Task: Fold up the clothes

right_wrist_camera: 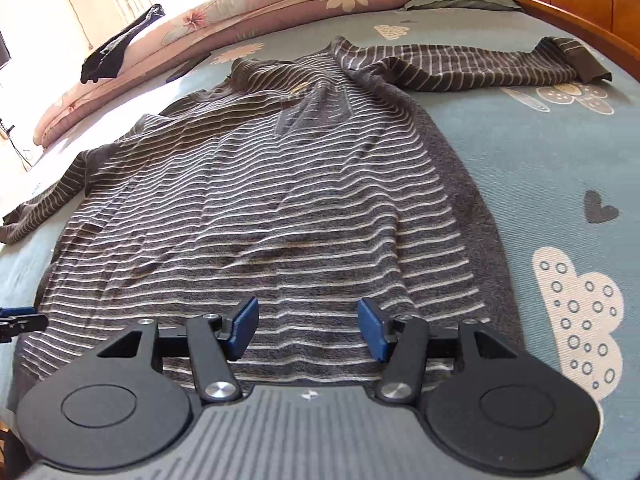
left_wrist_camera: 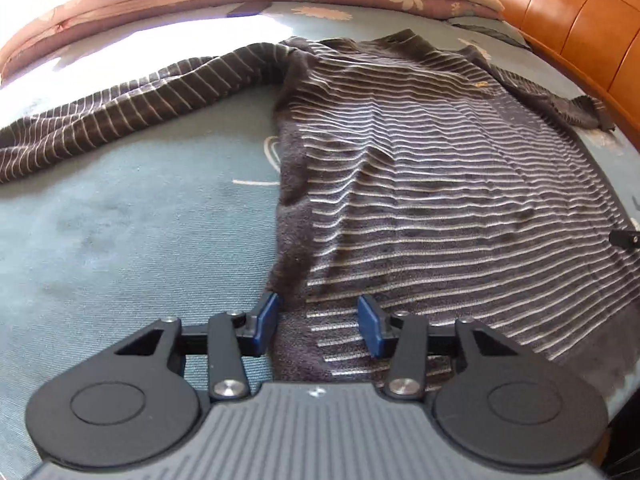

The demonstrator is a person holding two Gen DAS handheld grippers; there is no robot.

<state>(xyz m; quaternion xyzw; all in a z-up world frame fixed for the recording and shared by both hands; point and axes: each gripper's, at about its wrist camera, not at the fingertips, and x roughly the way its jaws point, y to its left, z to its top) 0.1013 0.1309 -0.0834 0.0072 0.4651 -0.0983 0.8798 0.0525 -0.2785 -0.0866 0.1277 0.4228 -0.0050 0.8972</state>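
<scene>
Striped sweater (left_wrist_camera: 420, 168) lay flat on bed (left_wrist_camera: 120, 240), hem under left gripper (left_wrist_camera: 318, 326) and right gripper (right_wrist_camera: 308, 330), both with jaws apart, holding nothing, right view alone showed far sleeve (right_wrist_camera: 480, 66) spread out.

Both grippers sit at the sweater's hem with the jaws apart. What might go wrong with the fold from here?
1. The left gripper straddles the sweater's side edge; it may pinch only one layer, or catch the bedsheet too.
2. The right gripper stands over mid-hem, not a corner, so the lifted hem could sag unevenly.
3. Both sleeves lie spread outward; folding the body now may drag them crooked.
</scene>
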